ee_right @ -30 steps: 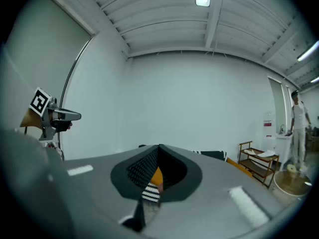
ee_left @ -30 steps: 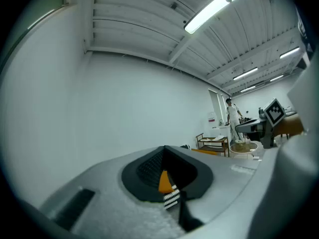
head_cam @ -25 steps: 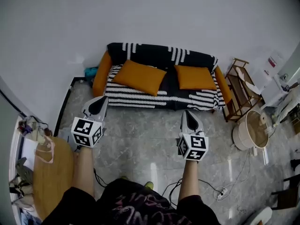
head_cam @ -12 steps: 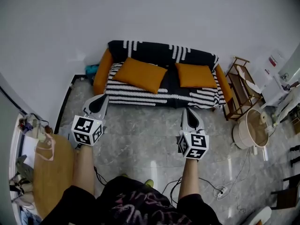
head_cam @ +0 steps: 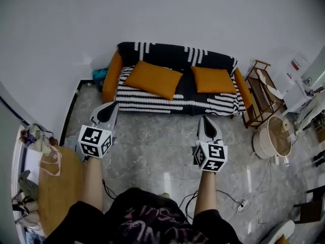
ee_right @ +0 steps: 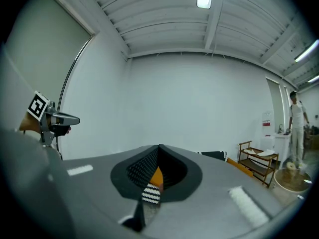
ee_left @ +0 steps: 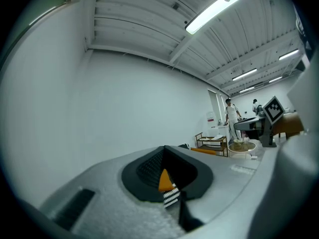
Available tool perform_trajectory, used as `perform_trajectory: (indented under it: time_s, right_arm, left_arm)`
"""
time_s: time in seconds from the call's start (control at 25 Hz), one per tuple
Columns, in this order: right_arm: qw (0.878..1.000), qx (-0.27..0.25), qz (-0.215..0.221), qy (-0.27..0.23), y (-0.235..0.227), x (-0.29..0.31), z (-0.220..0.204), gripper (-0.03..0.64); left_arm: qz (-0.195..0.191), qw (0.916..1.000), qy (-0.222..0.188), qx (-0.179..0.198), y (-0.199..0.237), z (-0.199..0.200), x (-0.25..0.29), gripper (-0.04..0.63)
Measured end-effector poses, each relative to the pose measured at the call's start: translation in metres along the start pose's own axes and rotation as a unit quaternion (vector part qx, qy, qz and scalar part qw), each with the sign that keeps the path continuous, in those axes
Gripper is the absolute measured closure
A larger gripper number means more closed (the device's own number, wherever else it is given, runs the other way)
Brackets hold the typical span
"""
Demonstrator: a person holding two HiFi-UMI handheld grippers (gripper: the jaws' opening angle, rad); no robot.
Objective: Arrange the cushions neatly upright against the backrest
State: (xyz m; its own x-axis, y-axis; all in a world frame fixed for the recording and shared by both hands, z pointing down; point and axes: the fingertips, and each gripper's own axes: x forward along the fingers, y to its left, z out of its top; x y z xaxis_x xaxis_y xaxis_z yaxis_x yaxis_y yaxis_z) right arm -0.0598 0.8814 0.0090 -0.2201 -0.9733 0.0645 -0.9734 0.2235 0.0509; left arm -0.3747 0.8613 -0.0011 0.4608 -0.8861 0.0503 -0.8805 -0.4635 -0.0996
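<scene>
A black-and-white patterned sofa with orange arms stands against the white wall. Two orange cushions lie flat on its seat: the left cushion askew, the right cushion nearer the backrest. My left gripper and right gripper hover over the floor in front of the sofa, both shut and holding nothing. Through the closed jaws in each gripper view only a sliver of orange cushion and striped seat shows.
A wooden rack stands right of the sofa, with a round tub beside it. A wooden table sits at the lower left. Cables and a power strip lie on the marble floor. A person stands far right.
Both grippers and the view have shifted slightly toward the sofa. The cushions have not moved.
</scene>
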Motion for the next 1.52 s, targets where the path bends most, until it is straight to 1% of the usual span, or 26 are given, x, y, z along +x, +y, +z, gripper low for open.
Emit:
perform_trajectory:
  time_s: [0.32,0.56,0.8,0.96,1.08,1.28,1.4,1.52]
  right_arm:
    - [1.0,-0.001,0.003,-0.001,0.021,0.029,0.003,0.607]
    - [1.0,-0.001,-0.003,0.006,0.012,0.073,-0.001,0.607]
    - [1.0,0.009,-0.008,0.017,-0.015,0.139,-0.015,0.607]
    - [1.0,0.012,-0.009,0.022,-0.035,0.19,-0.022,0.607]
    - [0.999,0.019,-0.009,0.025,-0.057,0.228,-0.024,0.607]
    - [0.999,0.033,-0.003,0.025,-0.101,0.295,-0.023,0.607]
    - [0.999,0.028,0.003,0.028,-0.123,0.332,-0.019,0.607]
    - [0.999,0.024,0.01,0.02,-0.141,0.366,-0.006,0.607]
  left_arm:
    - [-0.012,0.9999,-0.001,-0.001,0.027,-0.007,0.016,0.588]
    - [-0.019,0.9998,0.001,0.002,0.045,-0.012,0.056,0.588]
    - [-0.022,0.9997,0.011,0.001,0.063,-0.022,0.122,0.588]
    - [-0.021,0.9996,0.017,-0.007,0.079,-0.03,0.175,0.588]
    - [-0.02,0.9995,0.024,-0.004,0.088,-0.032,0.215,0.588]
    - [-0.01,0.9994,0.034,-0.003,0.103,-0.03,0.288,0.588]
    - [-0.004,0.9993,0.038,0.0,0.108,-0.025,0.327,0.588]
    - [-0.001,0.9991,0.043,0.006,0.114,-0.018,0.359,0.588]
